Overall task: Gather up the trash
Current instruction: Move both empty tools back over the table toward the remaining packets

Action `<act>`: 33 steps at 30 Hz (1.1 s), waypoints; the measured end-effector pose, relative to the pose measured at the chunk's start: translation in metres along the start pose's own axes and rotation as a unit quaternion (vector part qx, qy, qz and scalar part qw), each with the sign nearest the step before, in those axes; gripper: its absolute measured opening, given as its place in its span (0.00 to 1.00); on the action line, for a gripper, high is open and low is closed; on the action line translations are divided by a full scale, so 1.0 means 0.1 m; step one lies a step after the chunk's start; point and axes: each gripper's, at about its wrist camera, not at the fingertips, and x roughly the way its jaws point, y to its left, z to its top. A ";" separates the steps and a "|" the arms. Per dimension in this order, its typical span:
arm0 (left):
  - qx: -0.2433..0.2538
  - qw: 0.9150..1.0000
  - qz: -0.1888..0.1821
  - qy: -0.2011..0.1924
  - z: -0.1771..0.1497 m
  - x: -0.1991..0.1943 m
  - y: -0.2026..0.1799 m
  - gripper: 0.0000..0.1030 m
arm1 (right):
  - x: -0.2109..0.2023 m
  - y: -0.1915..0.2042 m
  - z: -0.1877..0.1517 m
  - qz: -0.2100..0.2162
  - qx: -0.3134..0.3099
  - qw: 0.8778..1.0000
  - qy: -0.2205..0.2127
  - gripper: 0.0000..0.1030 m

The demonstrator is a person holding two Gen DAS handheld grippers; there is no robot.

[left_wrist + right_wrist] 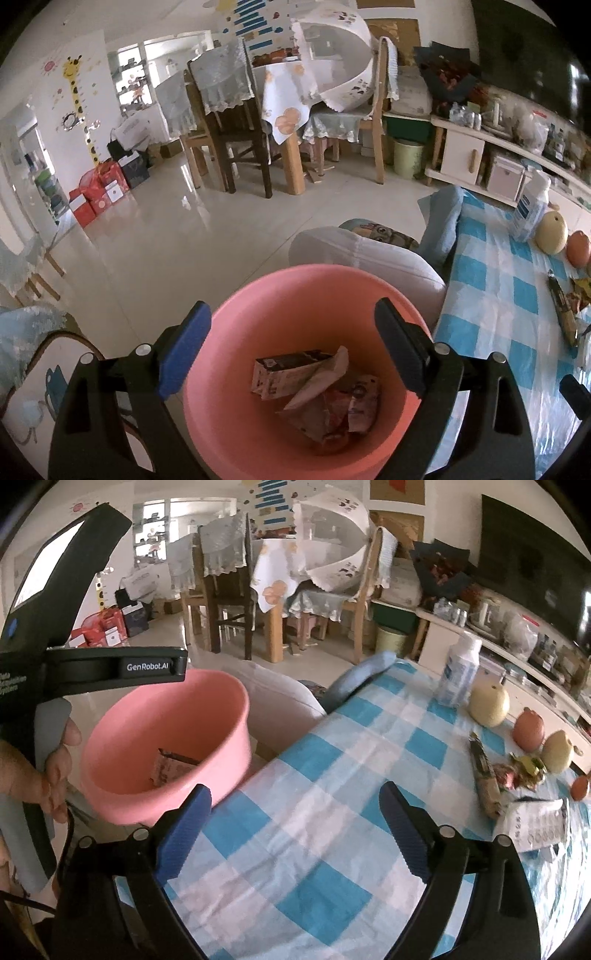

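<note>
Both the left gripper and the right gripper have jaws spread wide and empty, the left above the pink bin holding crumpled wrappers (a small carton among them), the right over the blue-checked tabletop, where a long wrapper lies near the fruit.

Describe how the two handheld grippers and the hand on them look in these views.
Both the left gripper and the right gripper have black bodies with silver screws and ribbed blue pads on their fingers. Seen from the right wrist, the left unit carries white "GenRobot.AI" lettering, a grey handle and a thin black cable. The hand on it shows no sleeve.
</note>
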 end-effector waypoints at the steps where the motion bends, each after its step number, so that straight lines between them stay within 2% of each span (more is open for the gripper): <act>1: 0.004 1.000 -0.001 -0.001 0.00 -0.01 -0.03 0.88 | -0.02 -0.03 -0.02 -0.002 0.002 1.000 0.002 0.89; 18: 0.068 0.997 -0.012 -0.016 -0.02 -0.10 -0.53 0.88 | -0.15 -0.43 -0.32 -0.011 0.035 0.999 0.014 0.91; 33: 0.132 0.991 -0.024 -0.027 -0.10 -0.15 -1.01 0.89 | -0.25 -0.79 -0.52 -0.013 0.066 0.998 0.019 0.91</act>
